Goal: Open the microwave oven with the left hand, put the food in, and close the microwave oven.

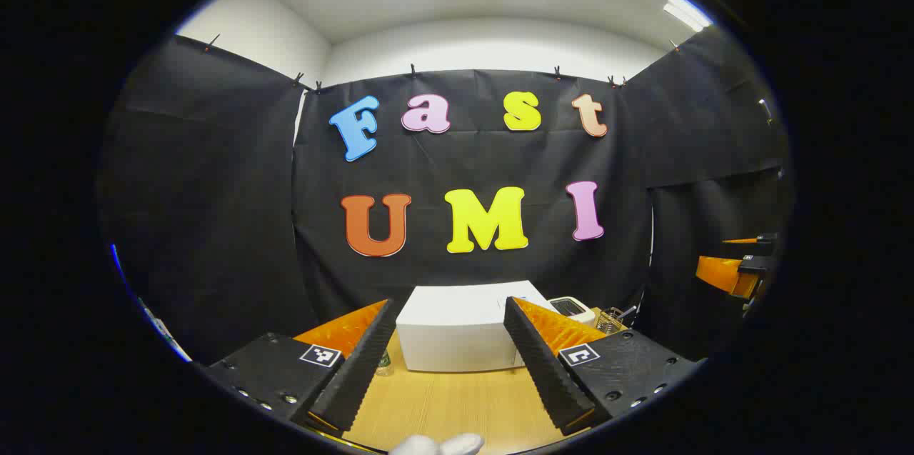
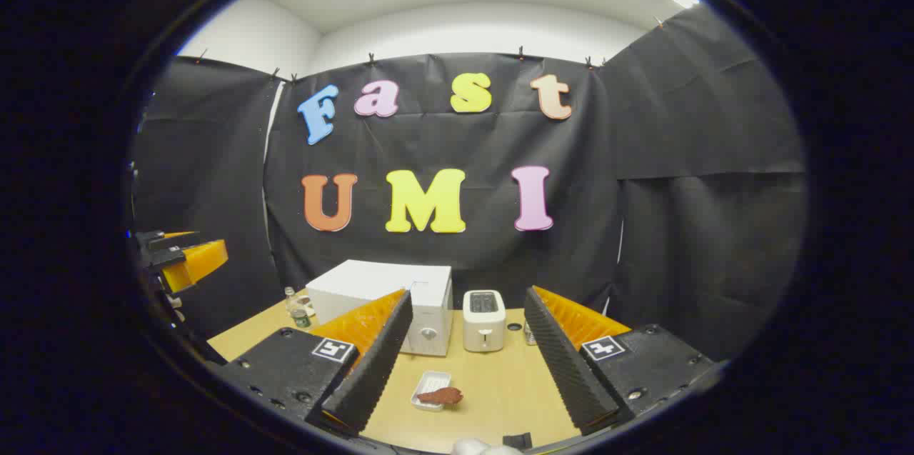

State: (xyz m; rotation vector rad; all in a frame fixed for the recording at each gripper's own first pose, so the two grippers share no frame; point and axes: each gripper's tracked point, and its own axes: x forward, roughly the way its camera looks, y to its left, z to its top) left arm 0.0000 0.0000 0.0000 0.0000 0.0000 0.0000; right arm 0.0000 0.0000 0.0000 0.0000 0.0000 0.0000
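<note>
Left gripper [image 1: 451, 362]: jaws spread wide, holding nothing — white microwave oven [image 1: 457, 330] straight ahead between its fingers, door shut.
Right gripper [image 2: 463, 362]: spread apart, empty.
Food [image 2: 440, 395]: reddish piece on a small white tray [image 2: 428, 385] — on the wooden table [image 2: 500, 383] between the right fingers.
Toaster [image 2: 483, 321]: just right of the microwave oven.

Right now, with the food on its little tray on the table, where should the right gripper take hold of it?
Probably grip the white tray by its long rims, not the reddish-brown food, which overhangs the near edge. Come from above and in front: the tray lies flat ahead of the open right gripper, clear of the microwave.
</note>
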